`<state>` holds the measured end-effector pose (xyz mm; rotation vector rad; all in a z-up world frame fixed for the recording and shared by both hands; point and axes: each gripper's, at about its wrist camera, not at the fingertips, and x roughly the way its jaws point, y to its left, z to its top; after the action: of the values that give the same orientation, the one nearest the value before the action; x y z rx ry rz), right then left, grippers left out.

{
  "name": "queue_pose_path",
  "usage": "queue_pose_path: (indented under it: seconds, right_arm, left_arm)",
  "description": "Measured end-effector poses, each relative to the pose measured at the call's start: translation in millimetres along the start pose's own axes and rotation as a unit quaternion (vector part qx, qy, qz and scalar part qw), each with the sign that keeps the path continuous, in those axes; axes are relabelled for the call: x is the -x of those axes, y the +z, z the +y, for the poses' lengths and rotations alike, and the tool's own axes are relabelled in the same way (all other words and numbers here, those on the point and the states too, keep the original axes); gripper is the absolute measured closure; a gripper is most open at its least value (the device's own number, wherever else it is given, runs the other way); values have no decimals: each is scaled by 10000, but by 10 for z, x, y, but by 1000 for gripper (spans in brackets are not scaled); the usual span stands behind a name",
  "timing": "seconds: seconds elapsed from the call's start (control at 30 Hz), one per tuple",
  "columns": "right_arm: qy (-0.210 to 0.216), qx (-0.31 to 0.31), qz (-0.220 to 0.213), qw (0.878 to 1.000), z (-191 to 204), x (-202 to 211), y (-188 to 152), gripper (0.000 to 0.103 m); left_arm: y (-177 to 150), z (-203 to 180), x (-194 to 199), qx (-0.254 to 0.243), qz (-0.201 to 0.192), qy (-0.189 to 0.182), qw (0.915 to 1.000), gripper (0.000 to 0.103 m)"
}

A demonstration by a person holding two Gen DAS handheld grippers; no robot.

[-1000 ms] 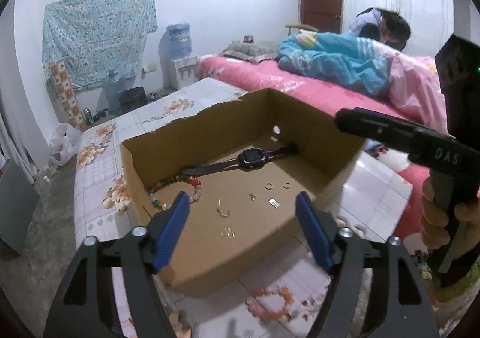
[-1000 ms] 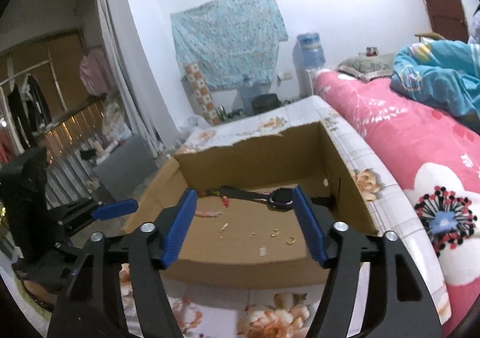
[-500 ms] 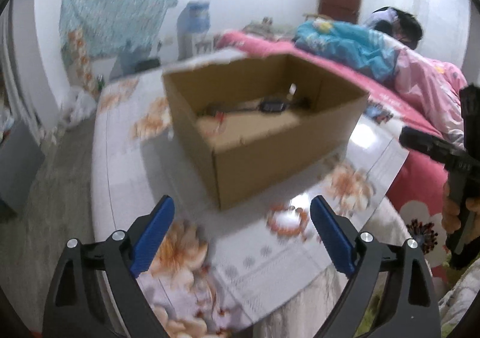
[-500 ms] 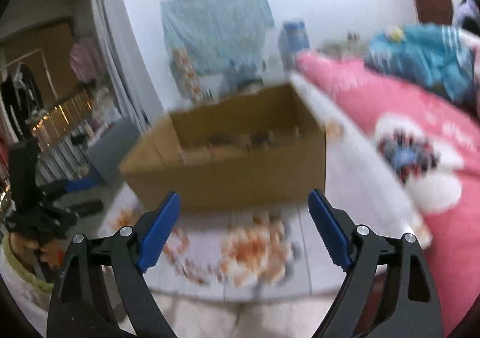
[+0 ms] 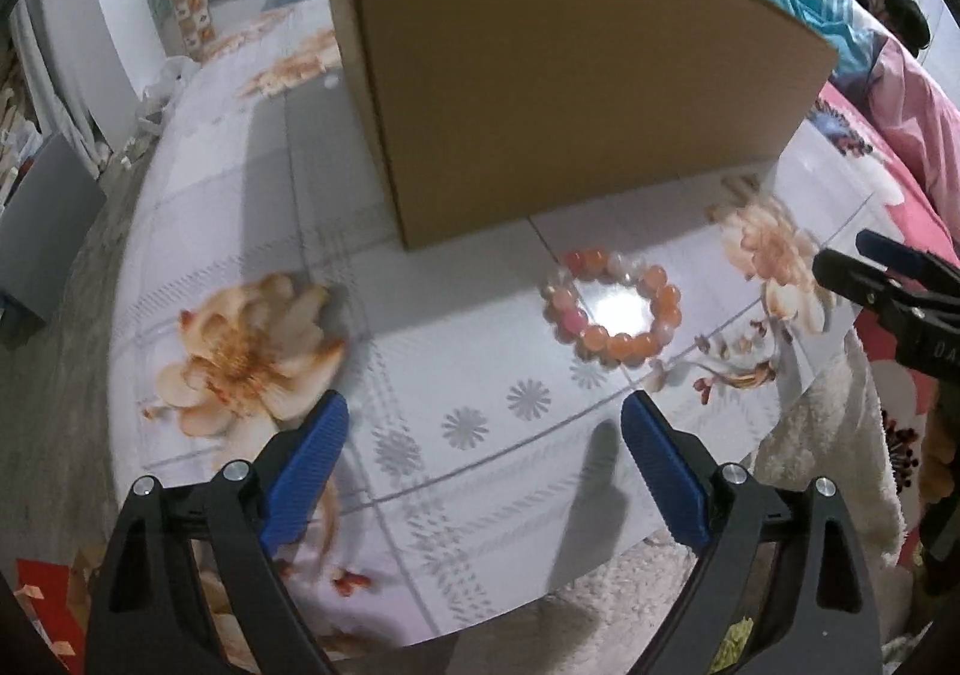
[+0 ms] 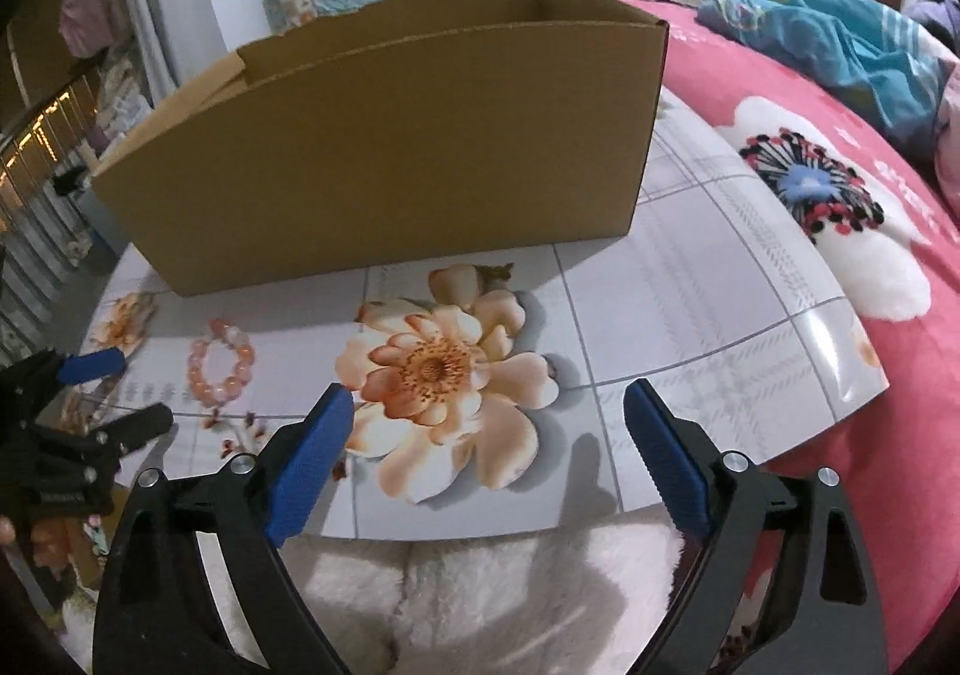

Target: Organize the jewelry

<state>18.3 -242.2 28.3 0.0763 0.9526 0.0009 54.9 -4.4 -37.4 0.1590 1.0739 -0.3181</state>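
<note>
A bracelet of orange and pink beads (image 5: 612,309) (image 6: 219,364) lies on the flowered table top (image 5: 480,435), just in front of the open brown cardboard box (image 5: 558,75) (image 6: 396,159). My left gripper (image 5: 483,438) hovers low over the table, short of the bracelet and slightly left of it, its jaws still opening with nothing between them. My right gripper (image 6: 486,435) hangs over a printed flower to the right of the bracelet, jaws also opening and empty. The box's inside is hidden from both views.
A pink flowered bed (image 6: 840,207) with blue bedding (image 6: 840,39) runs along the table's right side. White fleece (image 6: 528,603) covers the near edge of the table. A grey bin (image 5: 42,231) stands on the floor at the left.
Both grippers have dropped from above the box to low over the table in front of it and tilted down. Their jaws have widened. The watch and trinkets inside the box are out of sight.
</note>
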Motion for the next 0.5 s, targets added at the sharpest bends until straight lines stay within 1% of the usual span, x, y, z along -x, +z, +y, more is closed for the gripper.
queue_pose_path:
  seconds: [0.1,0.13,0.27,0.33,0.5]
  right_arm:
    - [-128,123,84,9998,63,-66,-14,14]
    - [-171,151,105,9997,69,-102,5,14]
    - [-278,226,255,9990,76,-218,15,12]
    - [-311,246,307,9987,59,-268,7,8]
    - [-287,292,345,9986,5,-320,49,8]
  left_arm:
    - [-24,-79,-24,-105,-57,180,9998,6]
    - [-35,-70,-21,-102,-82,190,9997,6]
    - [-41,-67,-18,58,-111,252,9996,6]
    - [-24,-71,-26,114,-112,300,9994,6]
    - [15,-84,-48,279,-106,367,9989,6]
